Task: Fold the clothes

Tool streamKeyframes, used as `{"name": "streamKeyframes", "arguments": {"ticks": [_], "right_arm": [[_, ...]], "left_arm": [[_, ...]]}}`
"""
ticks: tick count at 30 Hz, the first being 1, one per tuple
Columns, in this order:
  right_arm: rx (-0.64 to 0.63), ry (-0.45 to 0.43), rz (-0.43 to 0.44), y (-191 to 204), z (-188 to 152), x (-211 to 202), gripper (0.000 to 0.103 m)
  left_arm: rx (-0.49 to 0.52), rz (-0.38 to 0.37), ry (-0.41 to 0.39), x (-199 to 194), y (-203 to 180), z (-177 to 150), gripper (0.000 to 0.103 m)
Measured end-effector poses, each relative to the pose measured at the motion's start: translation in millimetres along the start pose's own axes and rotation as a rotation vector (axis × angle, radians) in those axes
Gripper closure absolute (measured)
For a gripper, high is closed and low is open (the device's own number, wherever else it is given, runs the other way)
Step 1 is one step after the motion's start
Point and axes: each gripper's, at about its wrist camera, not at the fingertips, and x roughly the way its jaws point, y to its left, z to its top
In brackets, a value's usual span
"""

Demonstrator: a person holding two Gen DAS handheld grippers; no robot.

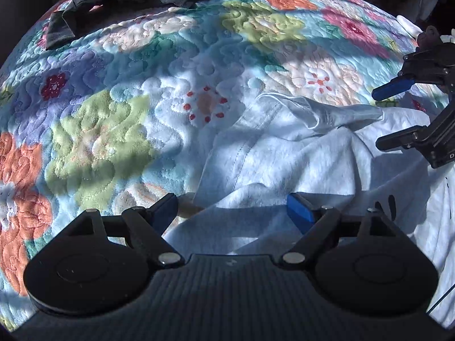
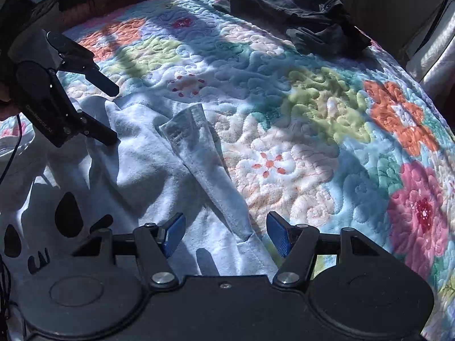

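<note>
Floral quilt (image 1: 119,130) covers bed. White t-shirt (image 1: 284,159) crumpled on quilt near both grippers, sleeve (image 2: 204,153) flopped out. Dark garment (image 2: 307,20) heaped at far edge. Left gripper (image 1: 233,213) angled down over shirt, jaws spread, empty. Right gripper (image 2: 224,234) angled down astride sleeve base, jaws apart, pads not touching cloth.

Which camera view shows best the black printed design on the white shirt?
The right wrist view. There the black printed design on the crumpled white cotton shirt shows as several drop-shaped marks at lower left, partly hidden by the gripper body. The left wrist view shows only a few thin black marks near its right edge.
</note>
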Motion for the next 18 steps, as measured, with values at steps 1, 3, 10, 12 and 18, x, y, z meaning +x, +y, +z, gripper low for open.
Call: {"name": "streamKeyframes", "arguments": {"ticks": [1,3,10,12,18], "right_arm": [[-0.002,0.016,0.009,-2.3,-1.2,3.6,0.035],[0.006,0.043,0.014,-6.9,-5.2,13.6,0.034],[0.111,0.027,0.075,-11.4,-4.8,33.6,0.018],[0.044,0.018,0.039,2.1,-2.4,31.4,0.051],[0.006,-0.132,-0.196,13.4,11.3,4.4,0.098]], "left_arm": [[-0.007,-0.035,-0.008,-1.4,0.0,-1.5,0.019],[-0.007,-0.077,-0.02,-2.3,-2.5,-3.6,0.019],[0.048,-0.04,-0.047,16.9,-20.1,-0.4,0.032],[0.091,-0.077,-0.051,12.5,-28.1,1.7,0.067],[0.072,-0.029,-0.148,-12.2,-26.8,24.4,0.086]]}}
